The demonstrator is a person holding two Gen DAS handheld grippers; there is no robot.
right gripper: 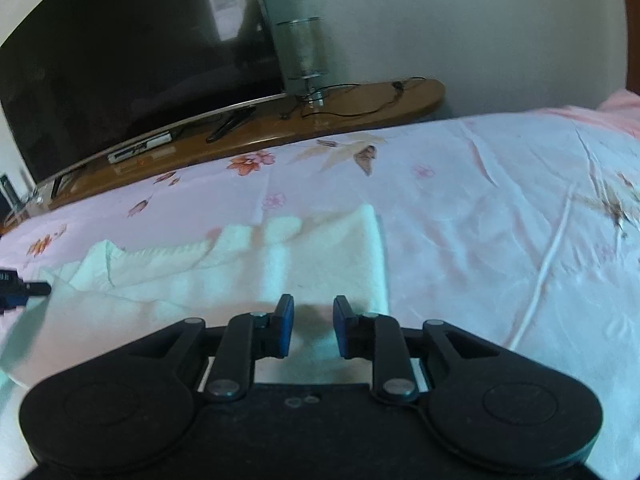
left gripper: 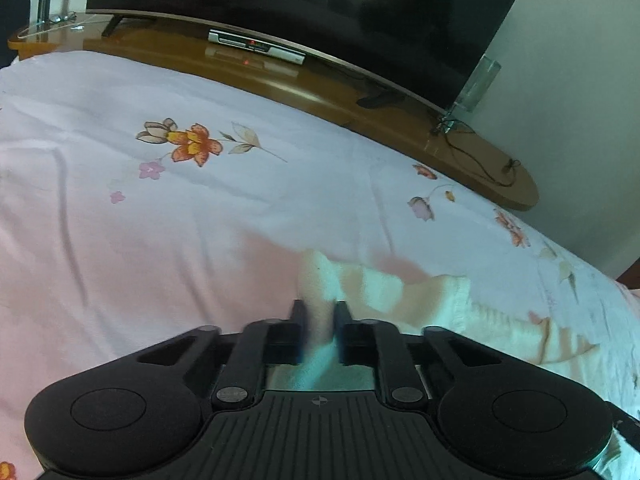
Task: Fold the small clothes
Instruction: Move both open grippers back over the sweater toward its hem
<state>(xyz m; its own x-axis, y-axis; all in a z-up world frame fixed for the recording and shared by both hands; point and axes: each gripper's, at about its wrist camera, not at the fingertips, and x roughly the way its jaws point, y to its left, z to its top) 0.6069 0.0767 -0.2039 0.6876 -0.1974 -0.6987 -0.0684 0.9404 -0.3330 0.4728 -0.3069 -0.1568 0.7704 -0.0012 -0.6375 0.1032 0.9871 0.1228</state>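
A small white knitted garment (right gripper: 248, 264) lies spread on the floral pink bedsheet (left gripper: 200, 208). My left tool (left gripper: 319, 316) is pinched shut on a raised fold of it. My right tool (right gripper: 313, 322) sits over its near edge, jaws narrowly apart, fabric between them. Beyond the bed, a television (left gripper: 304, 12) stands on a wooden surface (left gripper: 312, 96).

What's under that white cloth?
The white cloth lies on a floral bedsheet, with the left gripper pinching one edge. Whatever lies directly beneath the cloth is covered.
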